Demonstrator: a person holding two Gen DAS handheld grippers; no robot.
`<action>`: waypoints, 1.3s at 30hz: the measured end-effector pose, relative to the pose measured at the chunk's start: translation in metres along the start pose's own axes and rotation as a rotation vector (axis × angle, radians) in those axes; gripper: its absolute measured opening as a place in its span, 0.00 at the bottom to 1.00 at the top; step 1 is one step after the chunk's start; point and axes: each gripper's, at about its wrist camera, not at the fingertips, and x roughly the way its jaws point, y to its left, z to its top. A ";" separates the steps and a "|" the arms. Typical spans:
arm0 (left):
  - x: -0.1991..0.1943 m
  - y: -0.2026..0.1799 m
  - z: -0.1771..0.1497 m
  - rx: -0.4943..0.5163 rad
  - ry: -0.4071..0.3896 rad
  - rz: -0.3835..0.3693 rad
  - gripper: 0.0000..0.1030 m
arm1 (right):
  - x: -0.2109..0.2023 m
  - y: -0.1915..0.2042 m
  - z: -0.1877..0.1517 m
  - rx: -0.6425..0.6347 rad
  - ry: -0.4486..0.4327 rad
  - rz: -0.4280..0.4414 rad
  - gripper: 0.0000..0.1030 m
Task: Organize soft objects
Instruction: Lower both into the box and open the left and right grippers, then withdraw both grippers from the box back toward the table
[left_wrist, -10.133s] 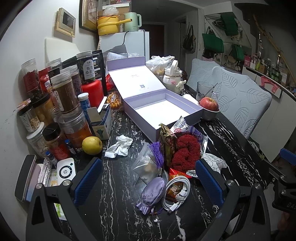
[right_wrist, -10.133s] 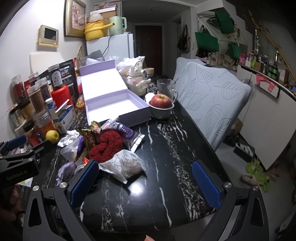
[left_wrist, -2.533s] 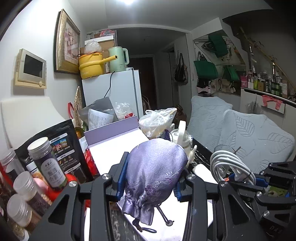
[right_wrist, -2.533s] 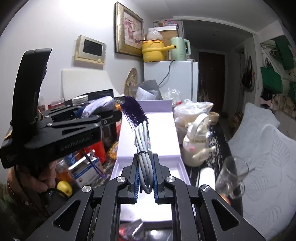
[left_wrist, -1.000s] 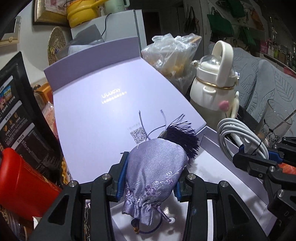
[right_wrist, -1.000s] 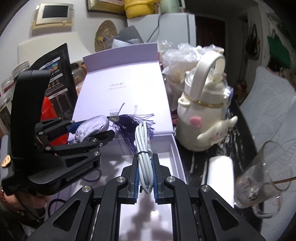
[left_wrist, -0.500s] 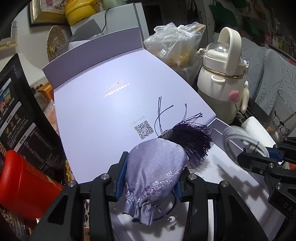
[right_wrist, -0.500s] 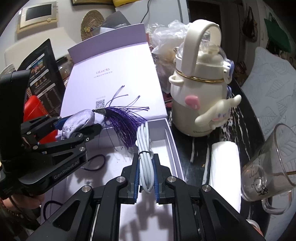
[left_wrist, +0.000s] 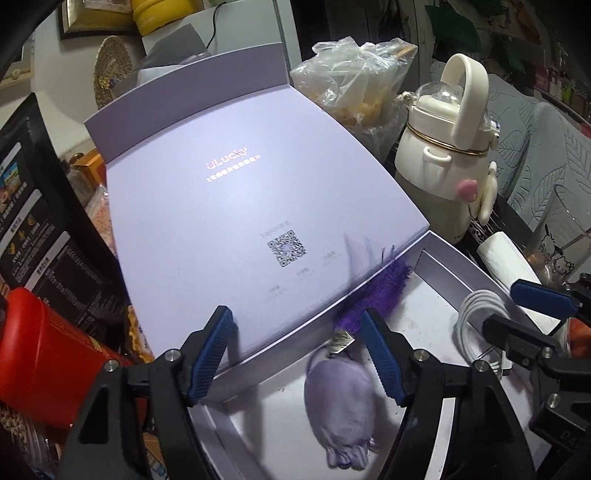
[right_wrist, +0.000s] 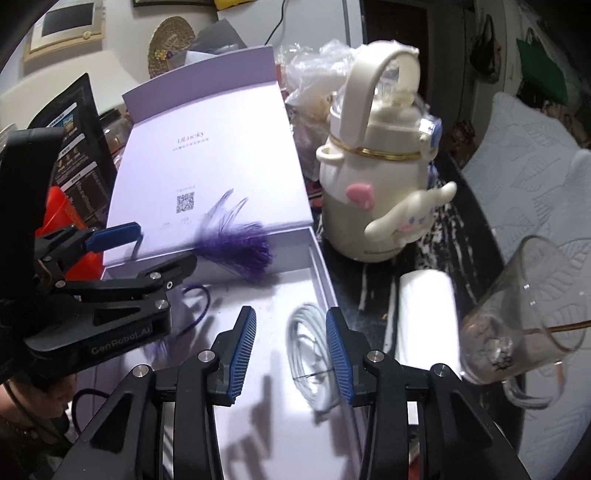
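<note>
Purple pouch (left_wrist: 341, 400) and white cable (right_wrist: 312, 354) lie loose in the box (left_wrist: 448, 264), as left gripper (left_wrist: 297, 356) and right gripper (right_wrist: 290, 352) spread their fingers, gripping nothing.

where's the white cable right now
The coiled white cable lies inside the open lavender box, near its right wall, between the opening fingers of the right hand-held gripper; the purple pouch lies to its left.

A cream kettle (right_wrist: 373, 192) stands beside a glass mug (right_wrist: 524, 314).

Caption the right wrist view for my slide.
Right hand-held gripper opening, white cable coil dropping into the lavender gift box.
</note>
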 end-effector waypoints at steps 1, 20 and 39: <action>-0.001 0.000 0.001 0.000 -0.001 0.005 0.70 | -0.002 0.001 0.000 -0.005 -0.001 -0.011 0.38; -0.095 0.007 0.016 -0.009 -0.169 0.030 0.70 | -0.091 0.022 0.013 -0.043 -0.165 -0.062 0.38; -0.246 0.021 0.007 -0.040 -0.410 0.047 0.80 | -0.229 0.063 -0.001 -0.078 -0.408 -0.102 0.47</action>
